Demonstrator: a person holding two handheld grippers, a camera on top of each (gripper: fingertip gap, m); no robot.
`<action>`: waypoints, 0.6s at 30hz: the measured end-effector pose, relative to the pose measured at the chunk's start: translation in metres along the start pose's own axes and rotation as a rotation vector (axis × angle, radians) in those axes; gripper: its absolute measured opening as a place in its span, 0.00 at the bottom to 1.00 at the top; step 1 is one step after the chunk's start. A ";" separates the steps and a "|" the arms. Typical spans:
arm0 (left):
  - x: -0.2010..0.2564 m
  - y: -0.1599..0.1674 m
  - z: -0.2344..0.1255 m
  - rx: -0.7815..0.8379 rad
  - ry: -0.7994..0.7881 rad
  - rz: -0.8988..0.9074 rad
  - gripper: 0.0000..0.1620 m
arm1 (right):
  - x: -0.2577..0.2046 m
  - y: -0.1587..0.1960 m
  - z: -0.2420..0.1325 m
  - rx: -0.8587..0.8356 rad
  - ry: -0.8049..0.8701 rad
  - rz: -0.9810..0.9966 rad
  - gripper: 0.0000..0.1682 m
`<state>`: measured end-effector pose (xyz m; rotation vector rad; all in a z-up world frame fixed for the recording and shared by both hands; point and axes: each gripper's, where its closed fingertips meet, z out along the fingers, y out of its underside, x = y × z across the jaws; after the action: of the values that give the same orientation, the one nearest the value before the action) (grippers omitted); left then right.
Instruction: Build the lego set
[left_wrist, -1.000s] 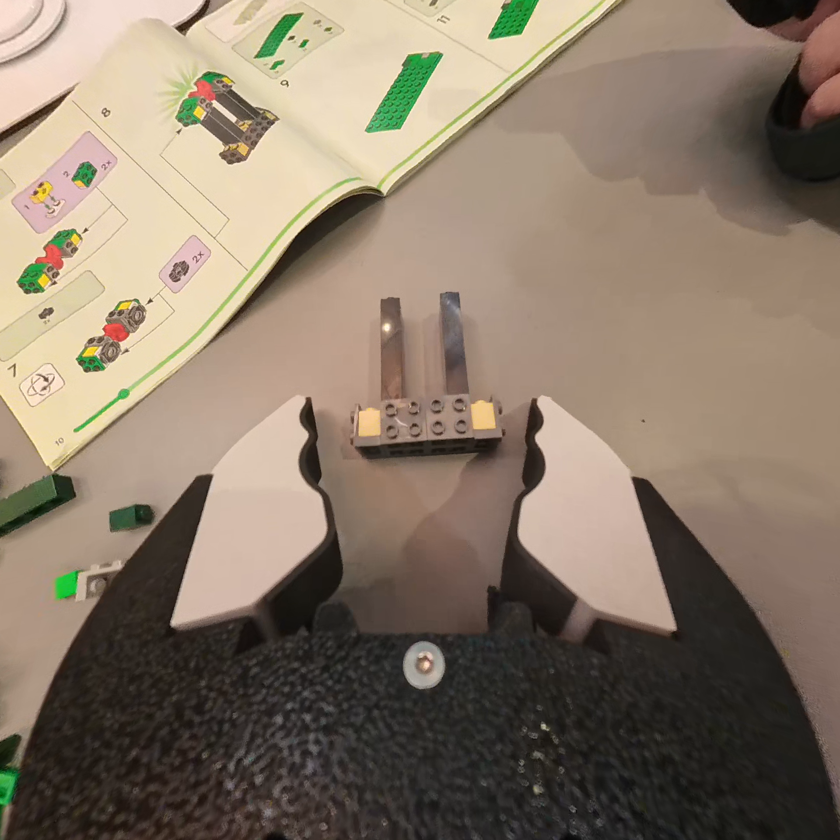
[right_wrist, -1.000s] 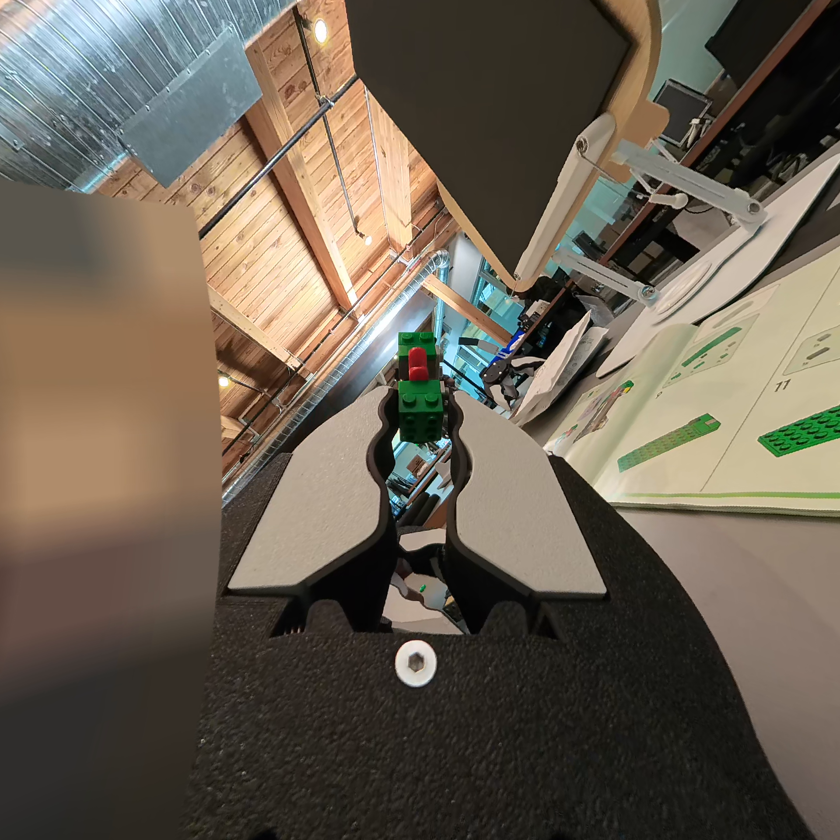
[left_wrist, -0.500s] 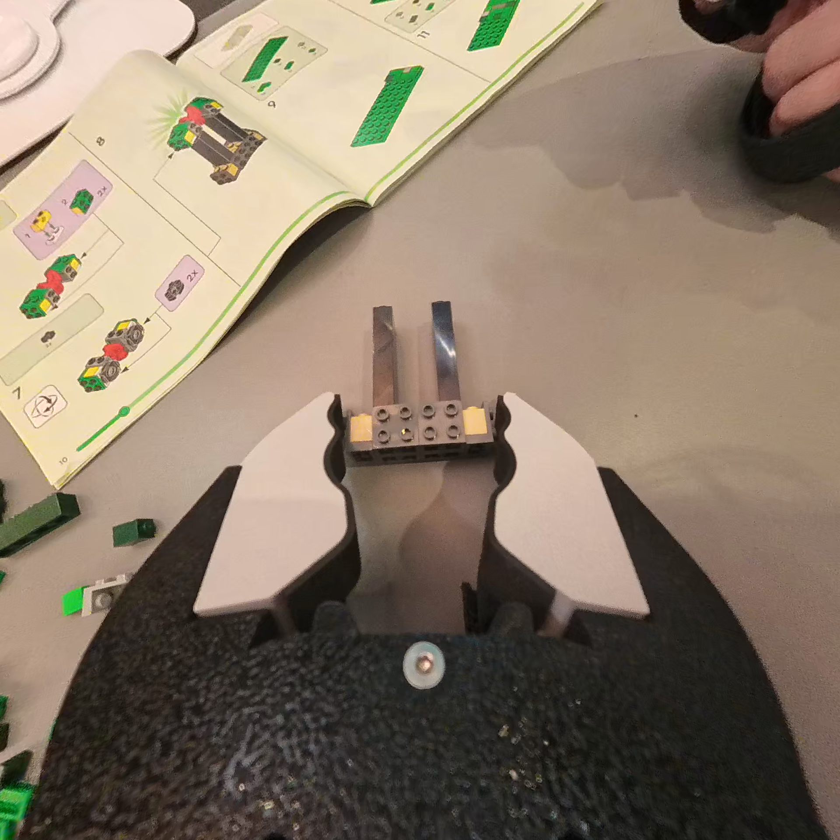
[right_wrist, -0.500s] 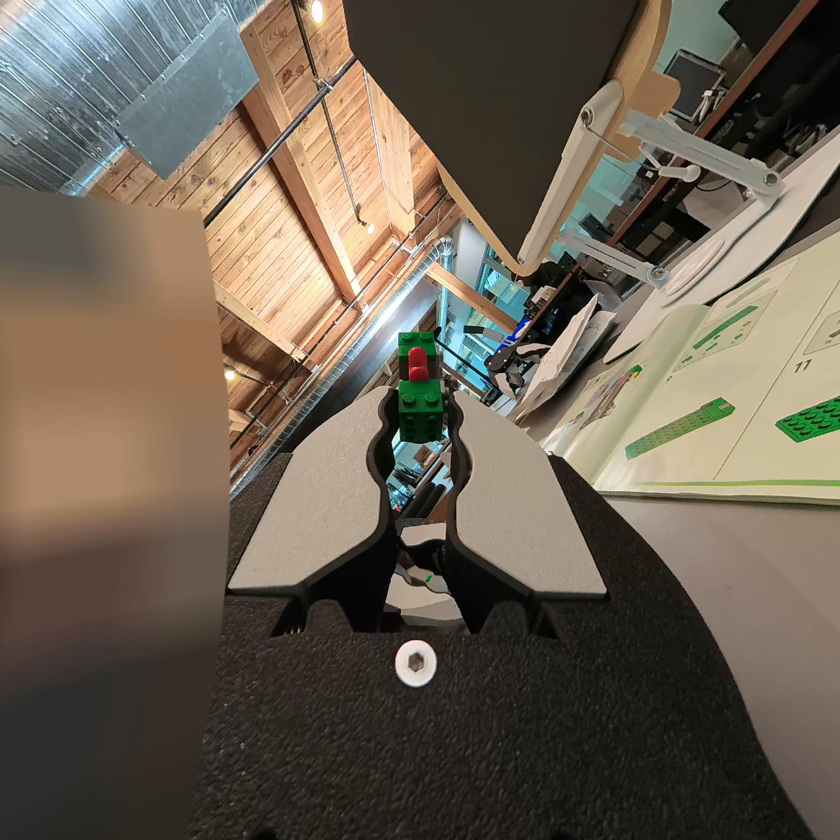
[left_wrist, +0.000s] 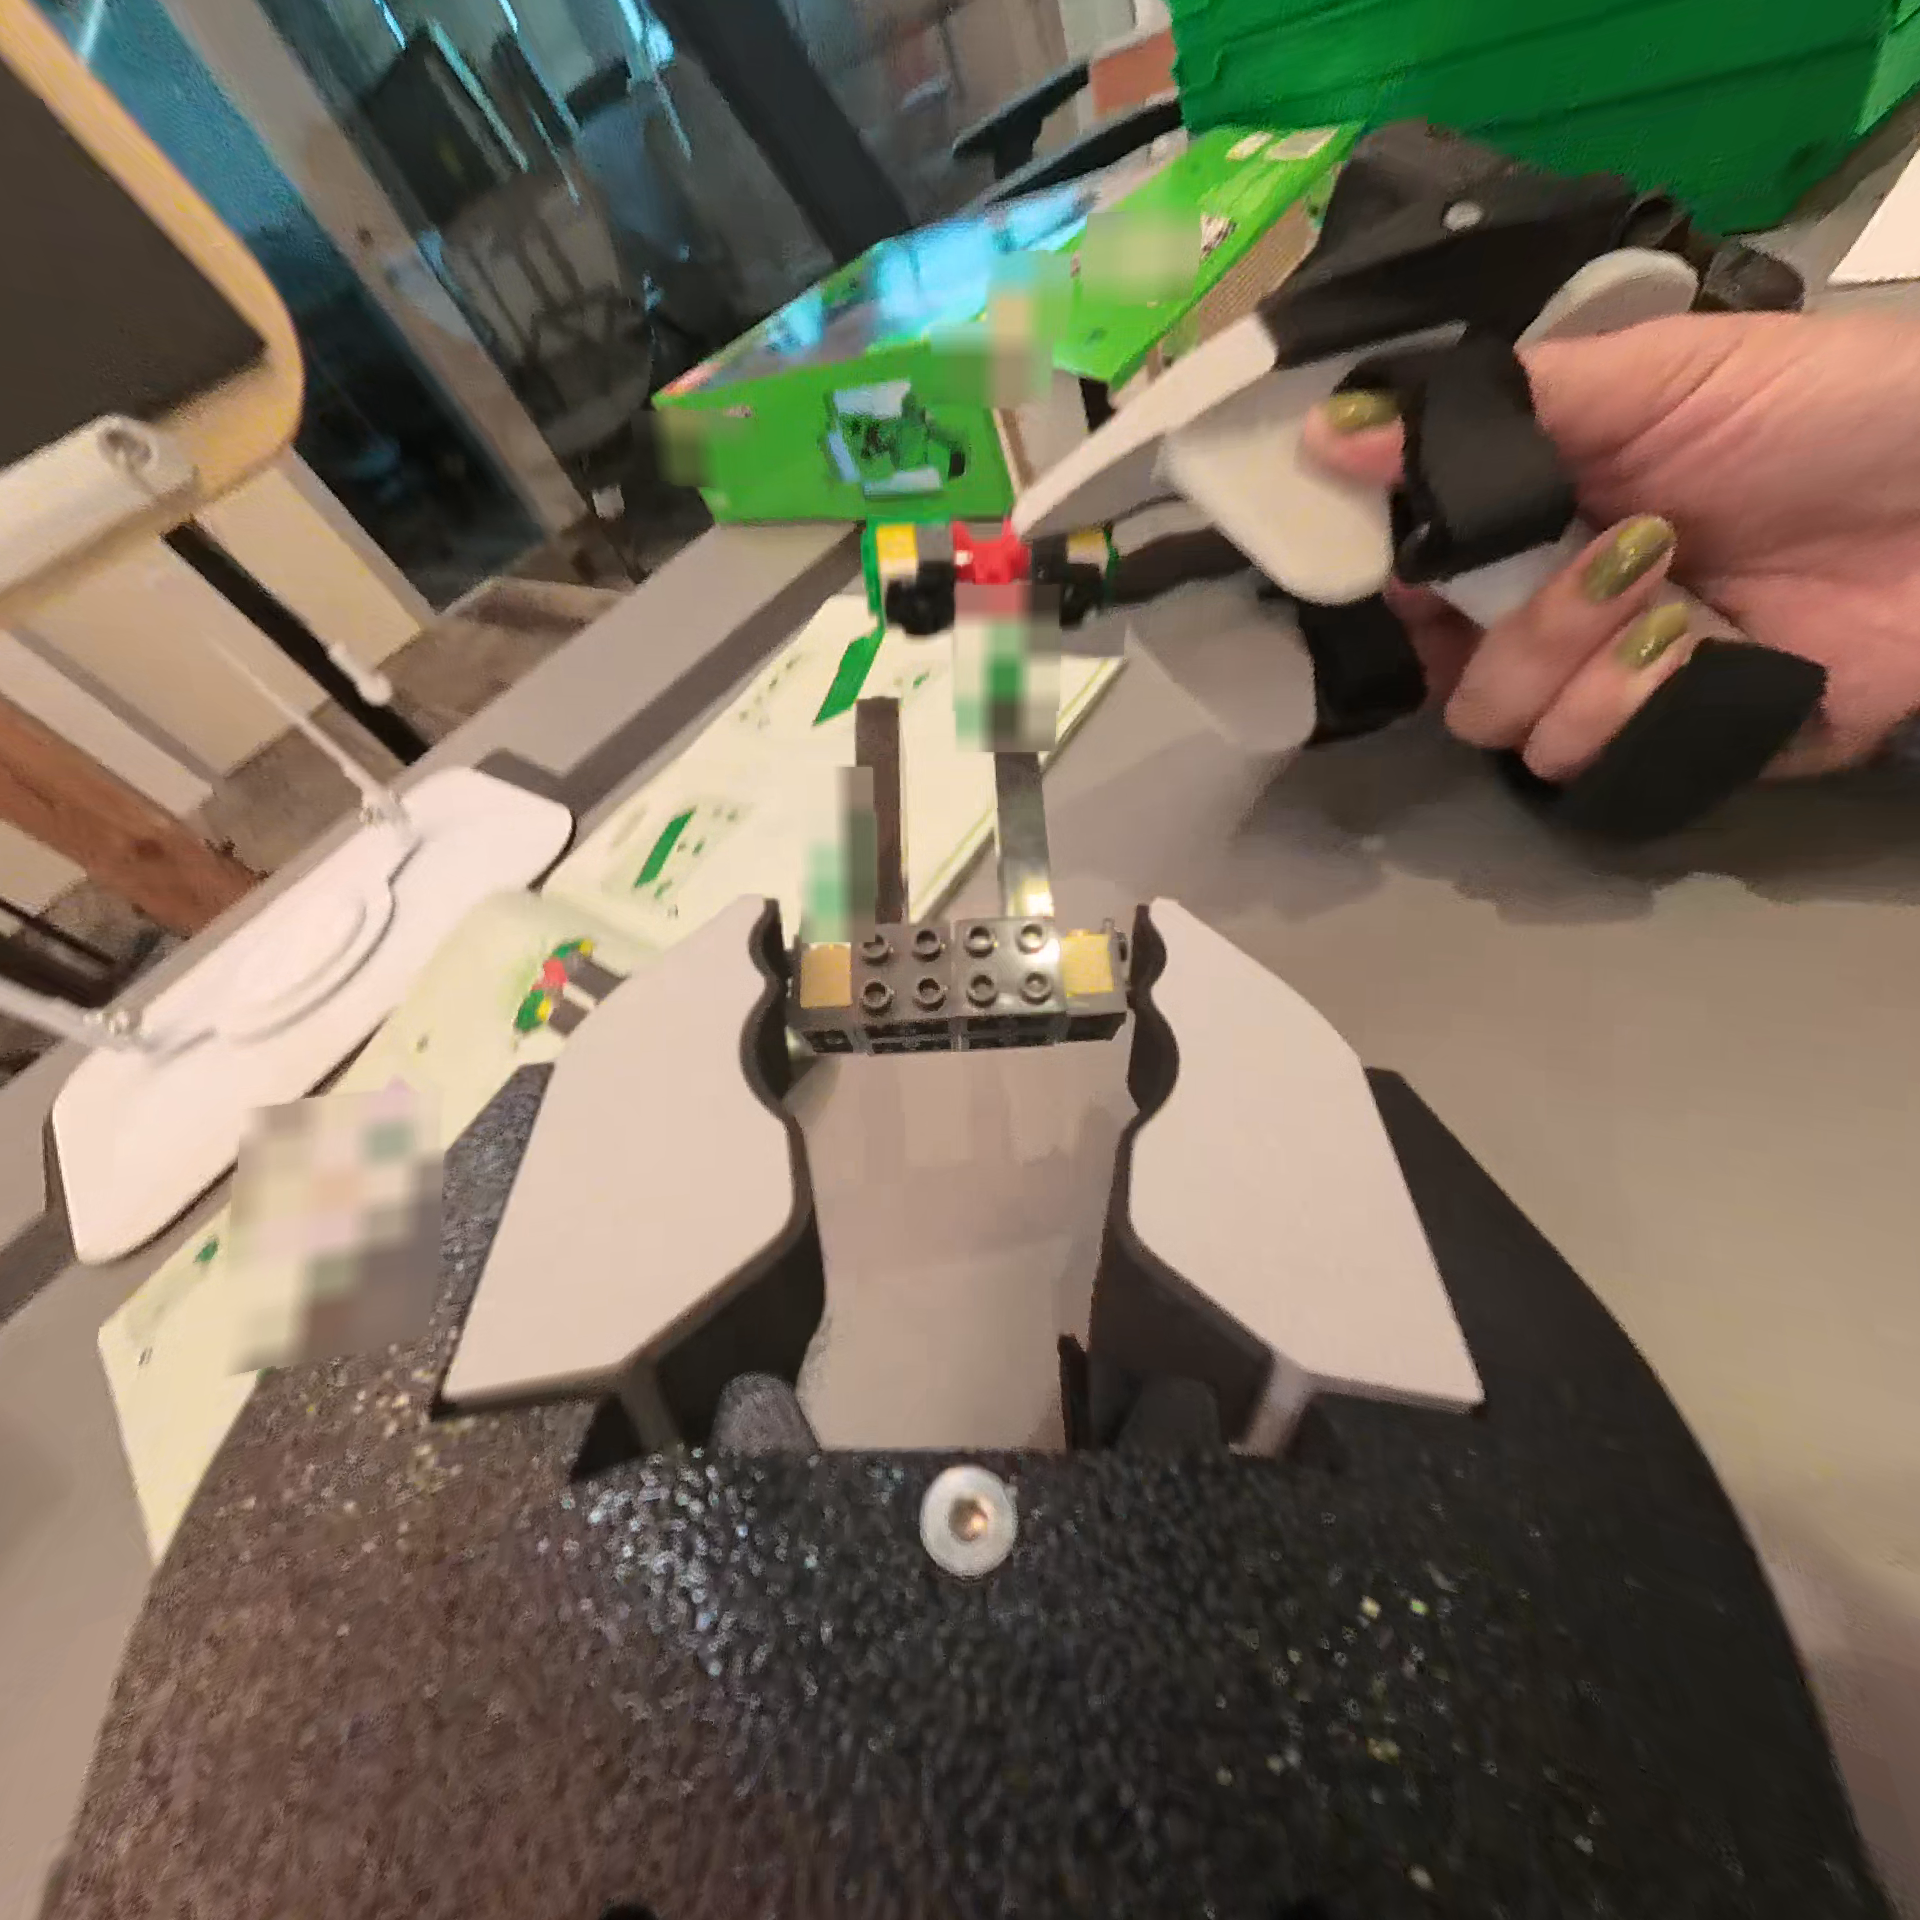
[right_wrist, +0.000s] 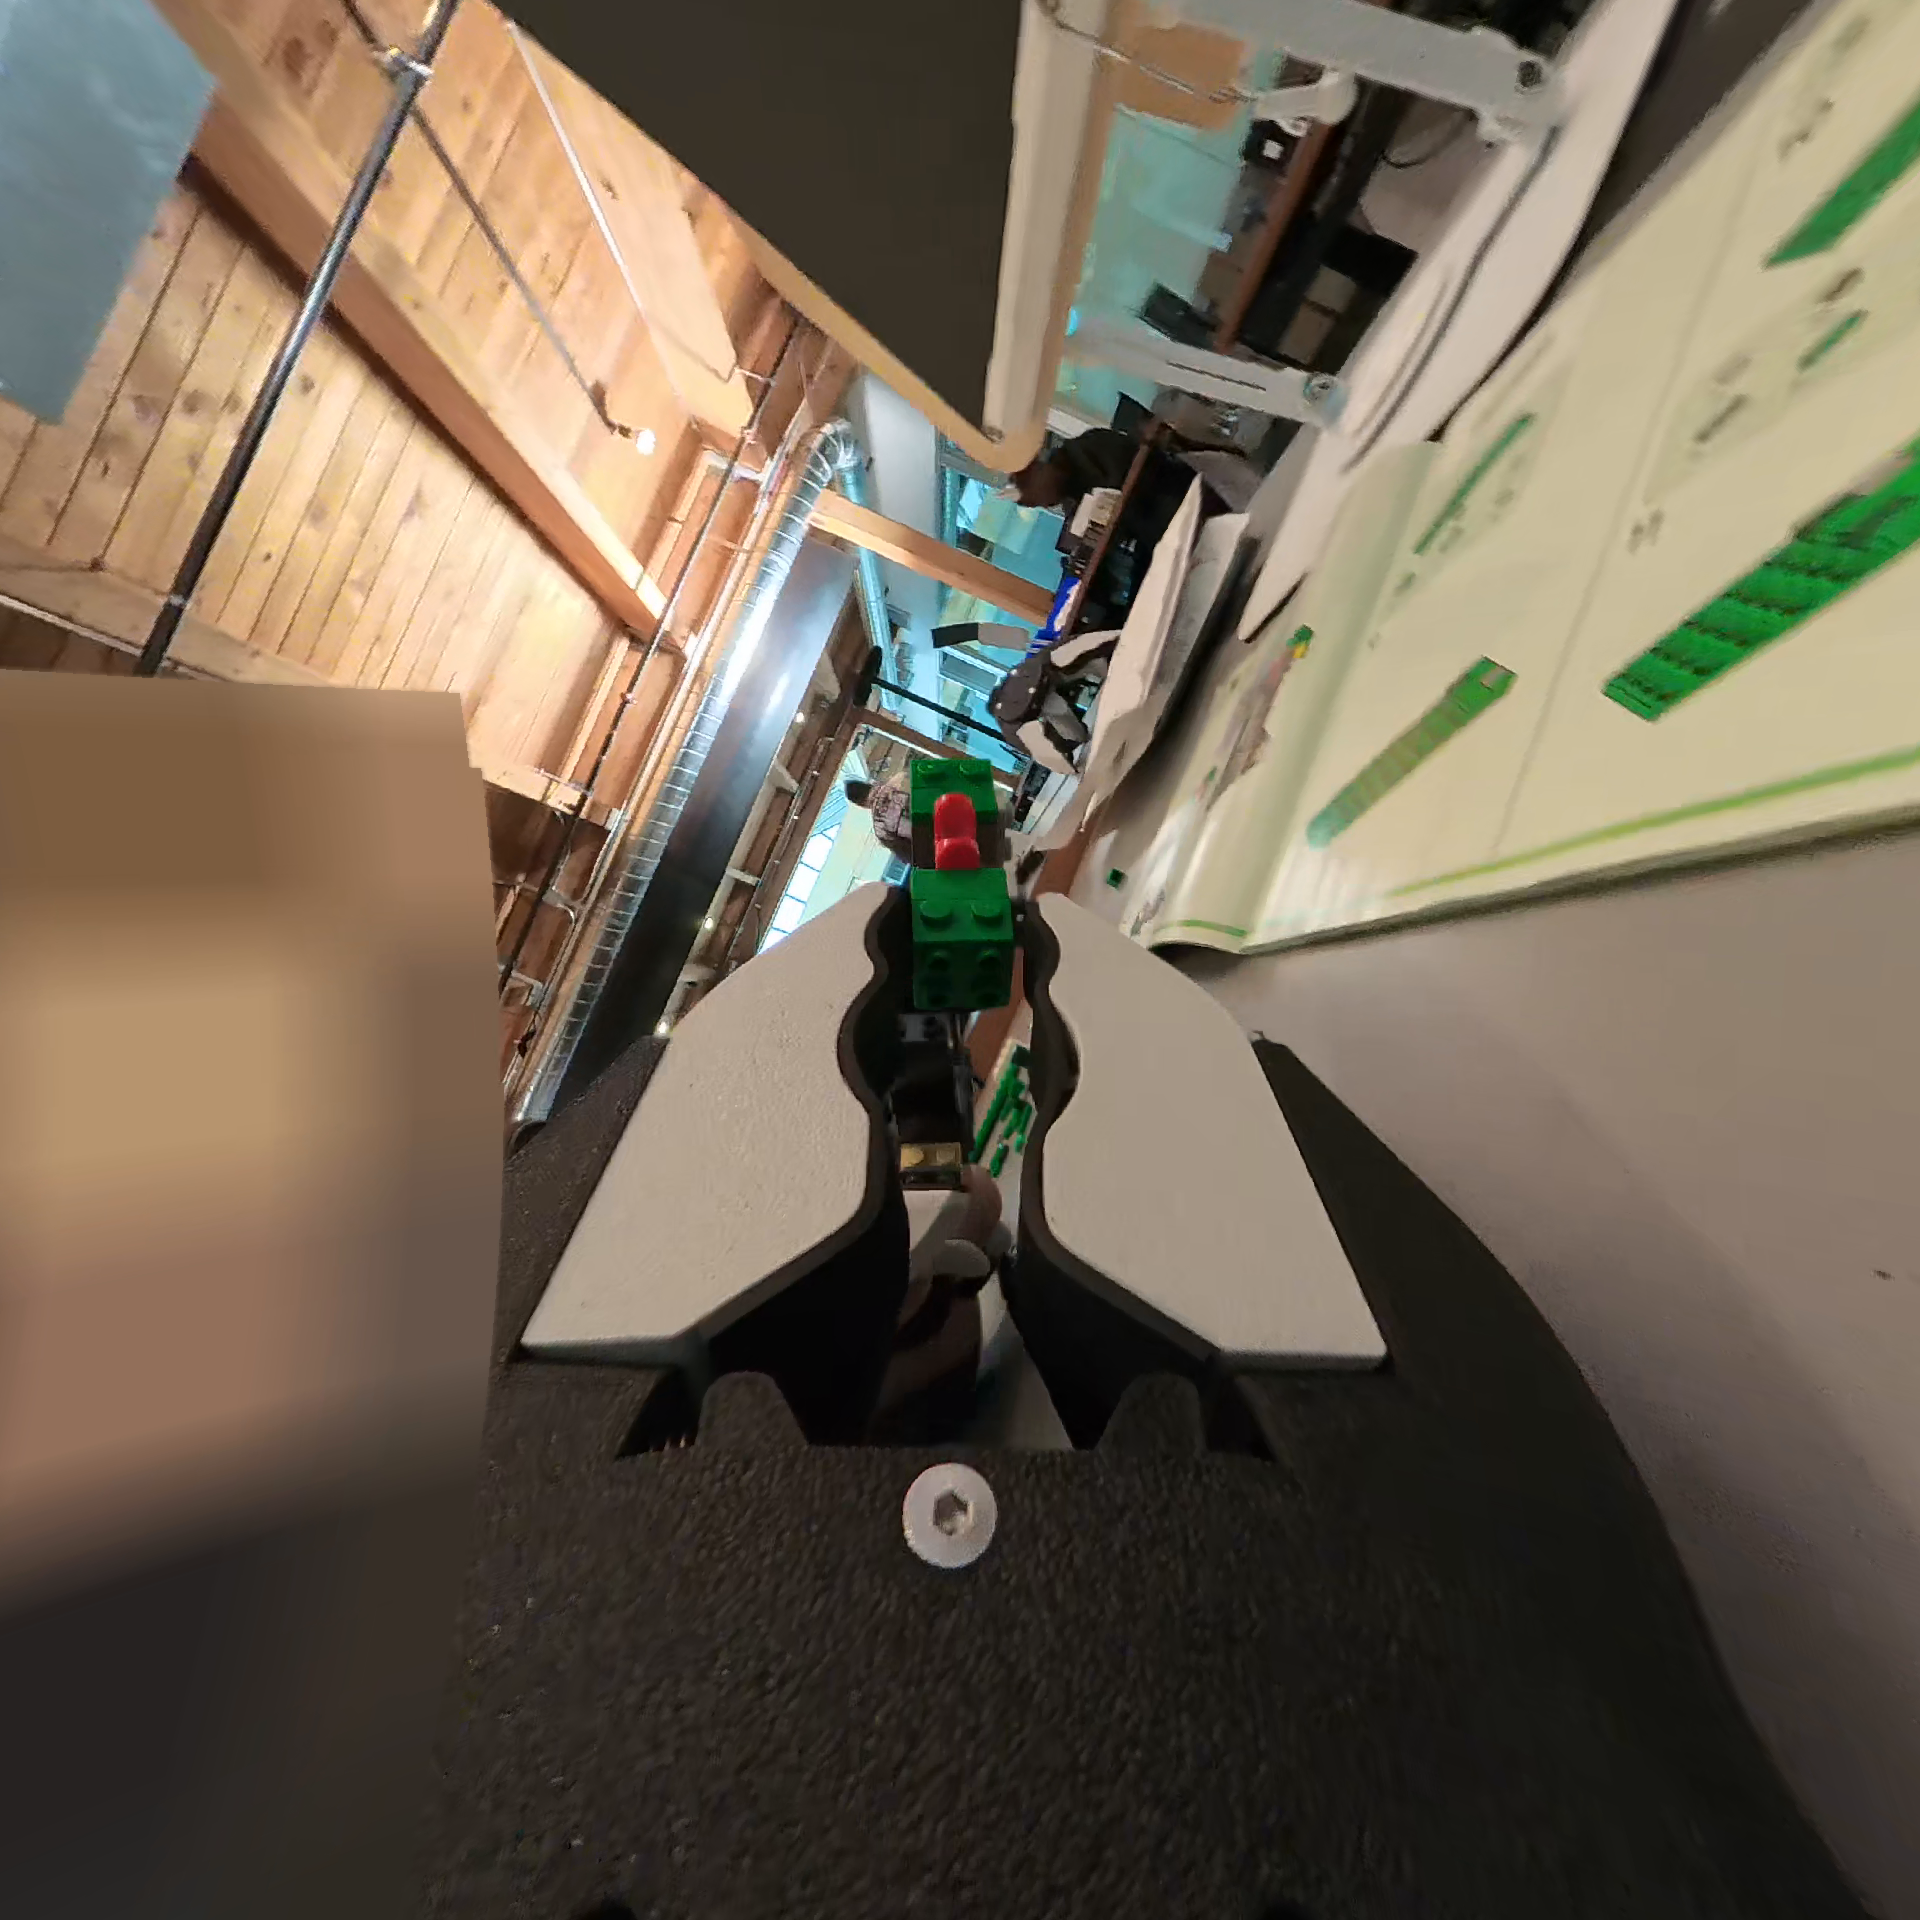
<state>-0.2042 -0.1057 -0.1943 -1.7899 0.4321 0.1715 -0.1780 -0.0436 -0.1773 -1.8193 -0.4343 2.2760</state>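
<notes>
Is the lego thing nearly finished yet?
Not nearly. Done: a grey base with two posts and a green-and-red block piece. In hand: the left gripper grips the base, and the right gripper holds the block piece near the post tops. Left: joining them, then the green plates shown in the booklet.

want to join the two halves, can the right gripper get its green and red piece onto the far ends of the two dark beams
Probably yes. The right gripper holds the green and red piece just beyond the dark beams, nothing between them, while the left gripper grips the grey base.
</notes>
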 end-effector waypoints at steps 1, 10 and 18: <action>0.003 -0.004 0.005 0.021 0.016 0.000 0.39 | 0.002 -0.001 -0.001 0.001 0.007 0.017 0.12; 0.008 0.001 0.032 -0.012 0.097 -0.080 0.39 | 0.011 -0.006 -0.005 0.049 0.071 0.016 0.12; 0.008 0.004 0.036 -0.035 0.116 -0.085 0.39 | 0.015 -0.003 -0.003 0.060 0.162 -0.104 0.12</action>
<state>-0.1940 -0.0734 -0.2099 -1.8547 0.4371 0.0156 -0.1789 -0.0356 -0.1905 -1.8874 -0.4181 2.0332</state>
